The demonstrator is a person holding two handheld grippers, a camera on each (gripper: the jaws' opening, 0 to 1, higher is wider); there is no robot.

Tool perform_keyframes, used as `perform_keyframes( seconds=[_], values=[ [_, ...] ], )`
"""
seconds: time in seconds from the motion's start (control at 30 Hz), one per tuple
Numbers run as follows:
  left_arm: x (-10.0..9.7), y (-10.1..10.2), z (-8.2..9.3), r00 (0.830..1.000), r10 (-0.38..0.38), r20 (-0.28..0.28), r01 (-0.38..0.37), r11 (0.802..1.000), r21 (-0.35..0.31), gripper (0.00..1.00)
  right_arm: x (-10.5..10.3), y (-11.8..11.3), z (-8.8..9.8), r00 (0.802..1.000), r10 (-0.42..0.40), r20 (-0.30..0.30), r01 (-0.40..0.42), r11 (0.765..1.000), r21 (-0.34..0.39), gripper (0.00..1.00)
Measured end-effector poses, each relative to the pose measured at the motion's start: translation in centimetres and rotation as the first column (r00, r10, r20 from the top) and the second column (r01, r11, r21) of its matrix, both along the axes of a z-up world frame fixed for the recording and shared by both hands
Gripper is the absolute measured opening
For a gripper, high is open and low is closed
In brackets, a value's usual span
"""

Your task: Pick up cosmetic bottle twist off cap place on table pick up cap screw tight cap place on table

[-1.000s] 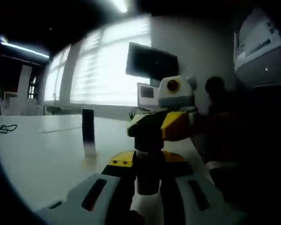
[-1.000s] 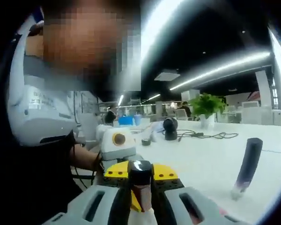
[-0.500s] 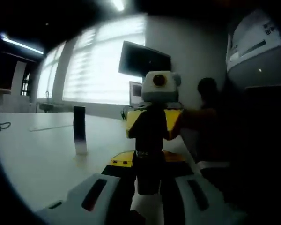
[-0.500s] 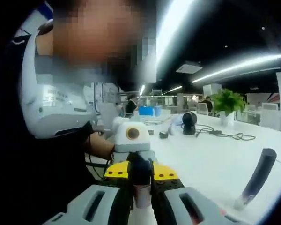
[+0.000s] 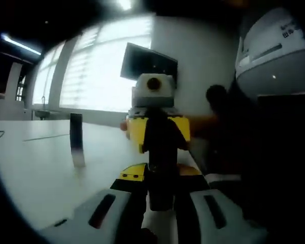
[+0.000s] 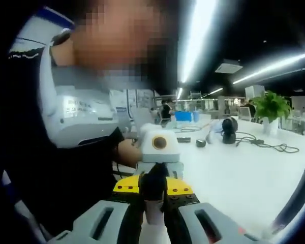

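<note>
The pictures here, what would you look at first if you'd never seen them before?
First, the small dark bottle in the middle of the left gripper view, pinched between both grippers: the left gripper grips it from below and the yellow right gripper from the far end. Next, a tall dark tube standing alone on the white table, to the left. In the right gripper view, a green plant sits far right.
</note>
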State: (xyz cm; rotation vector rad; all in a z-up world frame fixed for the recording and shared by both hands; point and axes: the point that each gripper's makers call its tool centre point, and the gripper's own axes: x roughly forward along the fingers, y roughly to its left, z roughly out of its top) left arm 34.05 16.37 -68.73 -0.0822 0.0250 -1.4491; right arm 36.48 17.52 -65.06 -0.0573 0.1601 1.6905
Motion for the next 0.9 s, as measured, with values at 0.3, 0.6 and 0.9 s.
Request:
perform_keyframes(
  seconds=[0.3, 0.6, 0.9],
  values=[
    [0.0, -0.1, -0.2, 1.000, 0.001, 0.005, -0.001, 1.000, 0.008, 0.09, 1.0, -1.5, 0.1, 1.000, 0.000, 0.016, 0.001, 1.000, -0.011, 0.09],
    [0.9, 0.2, 0.3, 0.999, 0.045, -0.001, -0.045, 0.999, -0.021, 0.10, 1.7, -1.1, 0.4, 0.998, -0.064, 0.021, 0.064, 0.998, 0.019, 0.17],
    [4.5, 1.3, 0.1, 0.967, 0.245, 0.064, -0.245, 0.969, -0.003, 0.10, 5.5, -2.1, 0.4, 0.952, -0.307, 0.010, 0.306, 0.949, 0.074, 0.25]
  ],
)
